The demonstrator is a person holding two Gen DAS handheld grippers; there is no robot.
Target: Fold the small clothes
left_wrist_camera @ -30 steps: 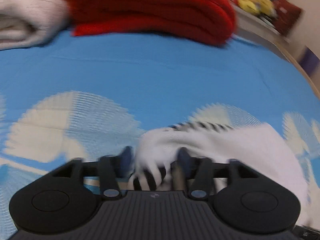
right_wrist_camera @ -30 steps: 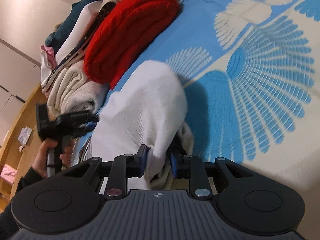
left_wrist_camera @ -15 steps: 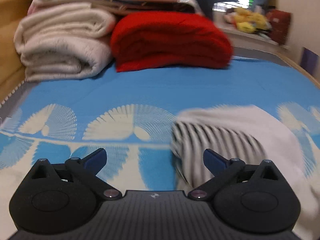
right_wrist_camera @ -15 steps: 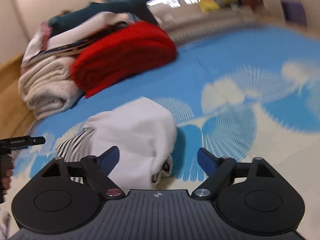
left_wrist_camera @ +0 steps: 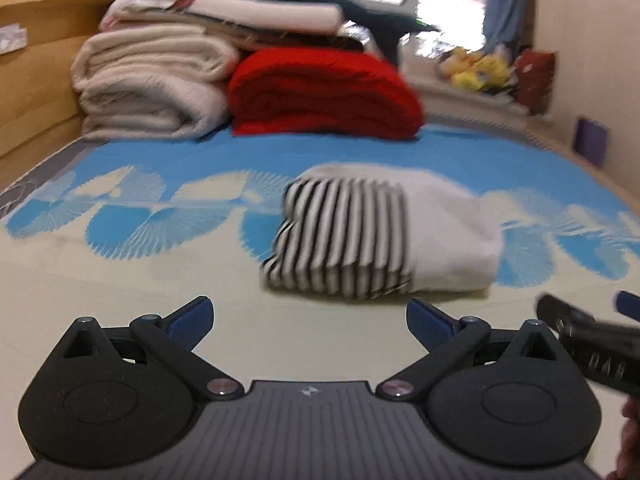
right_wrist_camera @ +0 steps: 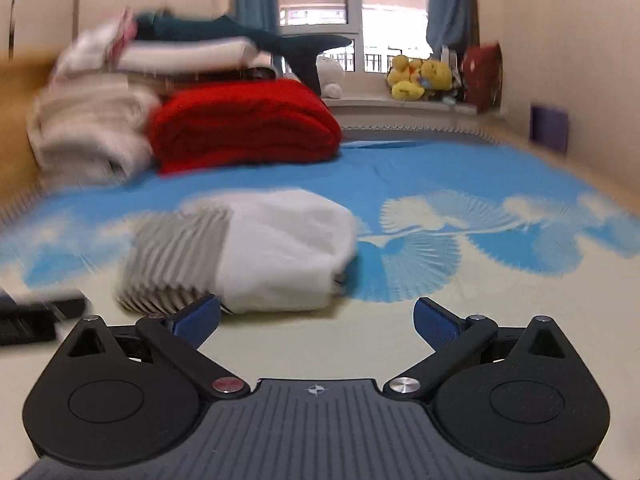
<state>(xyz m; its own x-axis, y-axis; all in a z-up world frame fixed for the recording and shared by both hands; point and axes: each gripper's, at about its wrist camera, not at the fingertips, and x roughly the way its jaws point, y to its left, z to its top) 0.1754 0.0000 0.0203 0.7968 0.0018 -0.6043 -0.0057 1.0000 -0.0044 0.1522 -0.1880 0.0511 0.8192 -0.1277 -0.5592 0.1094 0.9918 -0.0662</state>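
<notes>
A small white garment with a black-striped part (left_wrist_camera: 384, 236) lies folded in a compact bundle on the blue and cream bed sheet (left_wrist_camera: 120, 272). It also shows in the right wrist view (right_wrist_camera: 248, 252). My left gripper (left_wrist_camera: 308, 320) is open and empty, a short way in front of the bundle. My right gripper (right_wrist_camera: 316, 320) is open and empty, just short of the bundle's near edge. The right gripper's tip shows at the right edge of the left wrist view (left_wrist_camera: 588, 340).
A folded red blanket (left_wrist_camera: 324, 92) and cream blankets (left_wrist_camera: 152, 88) with more stacked clothes lie at the head of the bed. A wooden headboard (left_wrist_camera: 32, 92) is at left. A window sill with plush toys (right_wrist_camera: 420, 76) is behind.
Both grippers have let go of the garment, opened and pulled back toward the near side. The garment now rests folded on the sheet.
</notes>
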